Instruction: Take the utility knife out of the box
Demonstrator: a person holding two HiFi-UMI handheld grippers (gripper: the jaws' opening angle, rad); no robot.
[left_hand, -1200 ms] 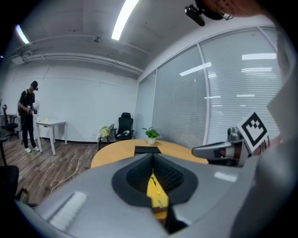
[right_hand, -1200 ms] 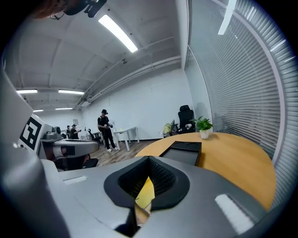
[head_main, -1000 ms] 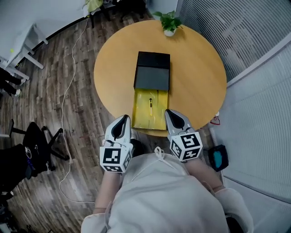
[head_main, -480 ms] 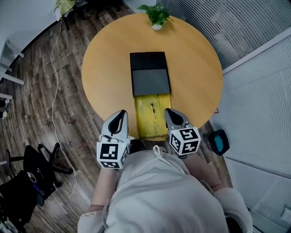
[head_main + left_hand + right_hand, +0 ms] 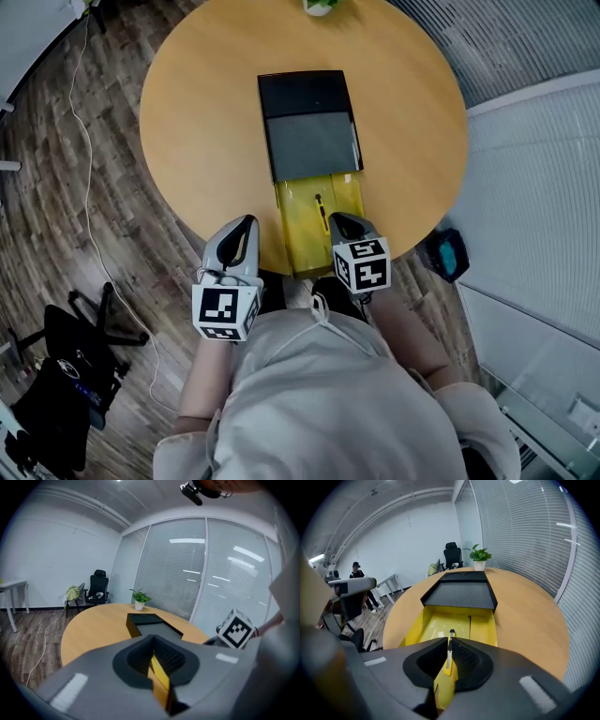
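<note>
text: none legible in any view
left cube [image 5: 225,312]: black-and-white marker pattern, no characters
right cube [image 5: 362,265]: marker pattern, no characters
box [image 5: 309,131]: no legible print

The top edge crops the potted plant [image 5: 320,6]; the utility knife [image 5: 319,208] is too small for detail.

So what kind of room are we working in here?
Probably an office meeting room: a round wooden table, glass walls with blinds, and a black office chair by the far wall.
</note>
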